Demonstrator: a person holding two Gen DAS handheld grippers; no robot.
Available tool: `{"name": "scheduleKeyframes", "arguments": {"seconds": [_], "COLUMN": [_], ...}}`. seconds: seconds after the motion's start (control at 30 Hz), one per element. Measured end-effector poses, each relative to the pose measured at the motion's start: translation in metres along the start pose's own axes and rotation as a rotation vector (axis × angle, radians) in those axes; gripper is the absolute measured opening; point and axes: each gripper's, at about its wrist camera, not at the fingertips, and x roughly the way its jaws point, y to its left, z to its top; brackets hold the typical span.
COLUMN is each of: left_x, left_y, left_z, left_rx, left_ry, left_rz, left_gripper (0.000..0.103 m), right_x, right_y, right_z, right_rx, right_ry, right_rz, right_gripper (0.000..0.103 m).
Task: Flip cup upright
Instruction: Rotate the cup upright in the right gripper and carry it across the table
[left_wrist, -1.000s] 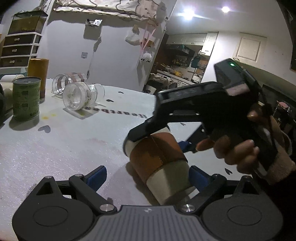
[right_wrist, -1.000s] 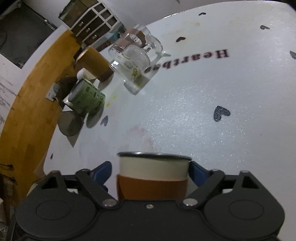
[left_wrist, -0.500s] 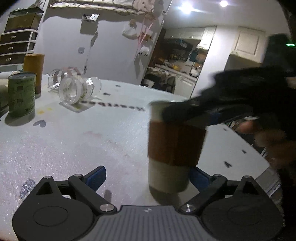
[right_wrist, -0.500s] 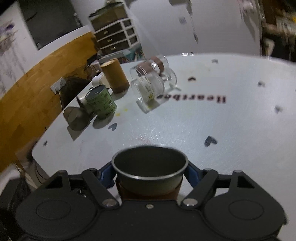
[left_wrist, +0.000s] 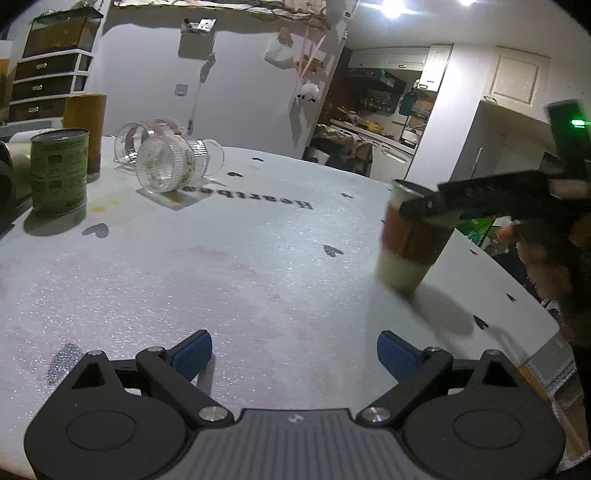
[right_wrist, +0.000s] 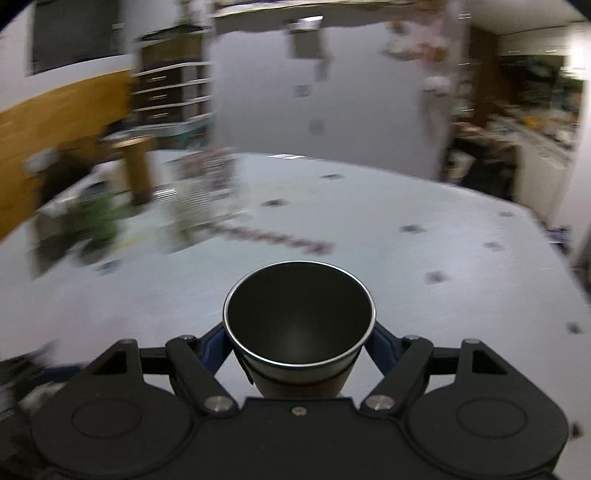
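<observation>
Left-wrist view: the cup (left_wrist: 413, 240) stands mouth up on the surface (left_wrist: 229, 280), at its right side near the edge, held between the fingers of the right claw (left_wrist: 430, 206) reaching in from the right. The left claw (left_wrist: 293, 352) sits at the near edge, spread wide, well apart from the cup. Far left stands a can (left_wrist: 59, 171), with a cylinder (left_wrist: 84, 131) just behind it. Right of these lie two jars (left_wrist: 170, 168) on their sides (one behind the other), beside the printed lettering (left_wrist: 251, 195). Drawers (left_wrist: 44, 85) stand behind the surface, far left.
</observation>
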Motion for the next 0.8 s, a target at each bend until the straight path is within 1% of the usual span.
{"name": "scheduleKeyframes", "arguments": {"seconds": [0.1,0.27,0.43,0.53,0.7,0.77,0.8], "left_x": [0.000,0.003,0.005,0.005,0.005,0.005,0.005], "left_y": [0.002,-0.003,-0.005,-0.004,-0.005,-0.004,-0.004], "left_z": [0.000,0.000,-0.001,-0.002,-0.002,-0.002,-0.001], "left_rx": [0.002,0.023,0.039,0.042,0.043,0.043,0.044], "left_ry": [-0.006,-0.006,-0.007,-0.008,-0.008,-0.008,-0.009], "left_rz": [0.016,0.015,0.022,0.023,0.025,0.024,0.029], "left_gripper": [0.096,0.096,0.096,0.096,0.096,0.096,0.096], "right_x": [0.021,0.052,0.082,0.096,0.100,0.103,0.104], "right_y": [-0.036,-0.090,-0.132,-0.144,-0.146,-0.148,-0.150], "right_z": [0.013,0.032,0.042,0.043,0.041,0.040,0.039], "right_rx": [0.078,0.189,0.302,0.328,0.321,0.328,0.341], "right_ry": [-0.023,-0.086,-0.095,-0.086,-0.095,-0.059,-0.040], "right_rz": [-0.098,-0.219,-0.330,-0.369,-0.378,-0.373,-0.353], "right_gripper": [0.077,0.077,0.077,0.077,0.078,0.080,0.083]}}
